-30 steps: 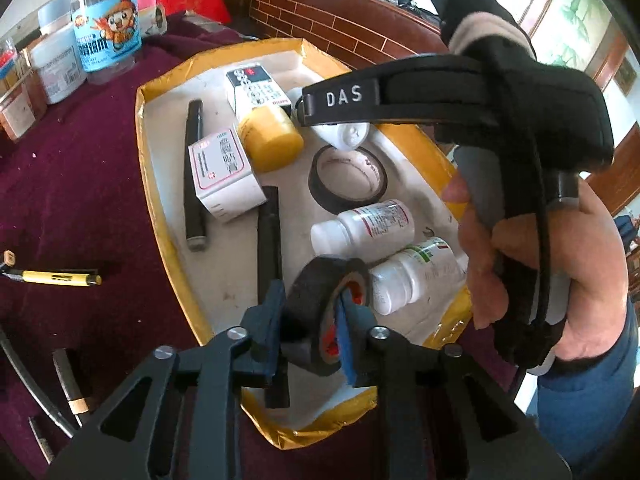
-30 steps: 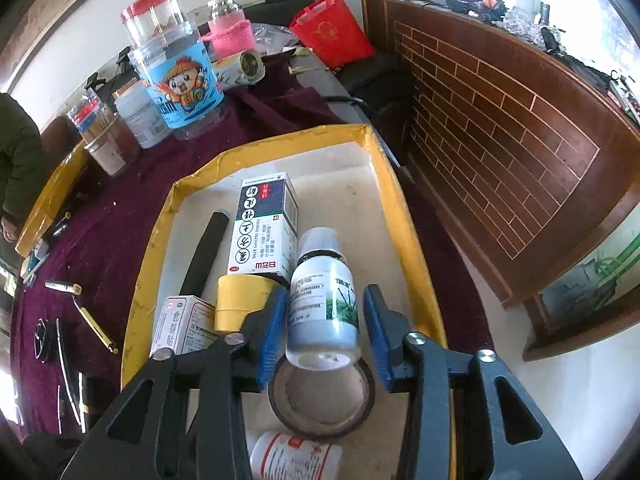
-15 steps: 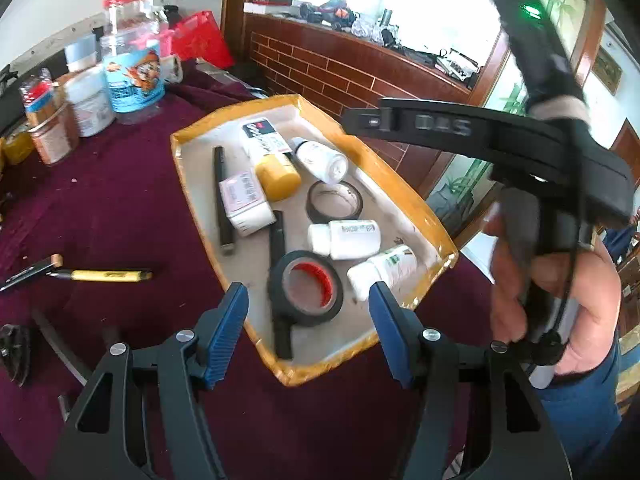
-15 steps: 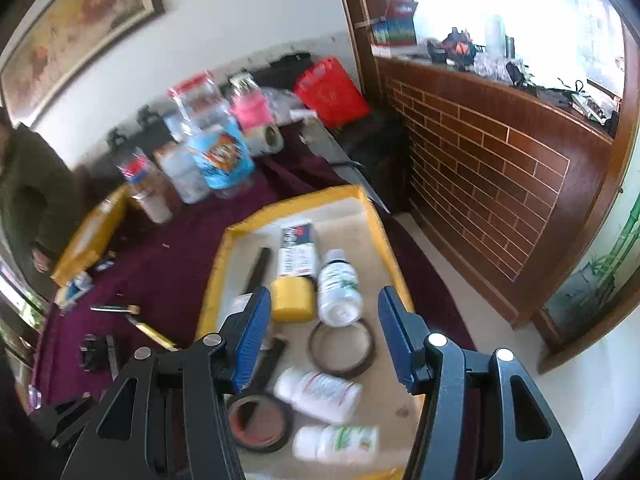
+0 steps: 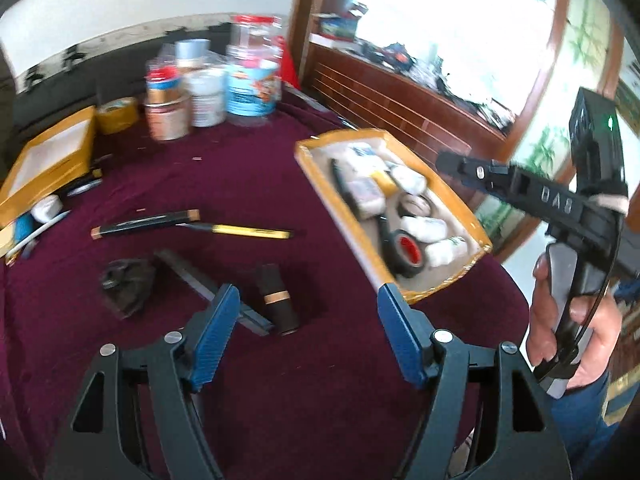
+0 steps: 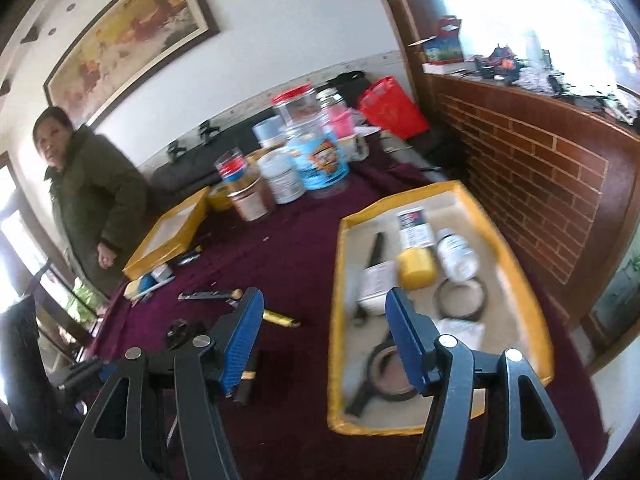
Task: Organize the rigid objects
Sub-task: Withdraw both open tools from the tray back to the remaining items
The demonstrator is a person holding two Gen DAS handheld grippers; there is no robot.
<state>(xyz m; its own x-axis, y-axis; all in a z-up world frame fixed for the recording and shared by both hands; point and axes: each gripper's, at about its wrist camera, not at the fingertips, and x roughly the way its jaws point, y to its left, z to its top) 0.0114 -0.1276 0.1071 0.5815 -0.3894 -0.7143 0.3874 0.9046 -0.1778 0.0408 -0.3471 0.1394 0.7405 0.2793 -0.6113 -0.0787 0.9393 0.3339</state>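
Observation:
A yellow-rimmed tray (image 5: 344, 236) on the maroon cloth holds a black tape roll with a red core (image 5: 404, 252), white bottles (image 5: 426, 226), boxes and a black stick. My left gripper (image 5: 308, 296) hangs above the cloth to the tray's left, its jaws opening with nothing between them. My right gripper (image 6: 324, 304) hovers over the near-left edge of the tray (image 6: 338, 280), jaws also opening and empty. In the right wrist view the tray shows a yellow-capped jar (image 6: 416, 268), a white bottle (image 6: 456, 256) and a tape ring (image 6: 460, 300).
Loose on the cloth lie a yellow-and-black pen (image 5: 248, 231), a black cylinder with a copper band (image 5: 276, 300), a dark strip (image 5: 208, 284) and a black crumpled thing (image 5: 128, 280). Jars (image 6: 316, 152) crowd the back. A second yellow box (image 6: 168, 236) and a person in a green coat (image 6: 92, 200) are at the left.
My left gripper let go of the black tape roll and my right let go of the white bottle, both left in the tray. Both grippers pulled back and up with jaws widening.

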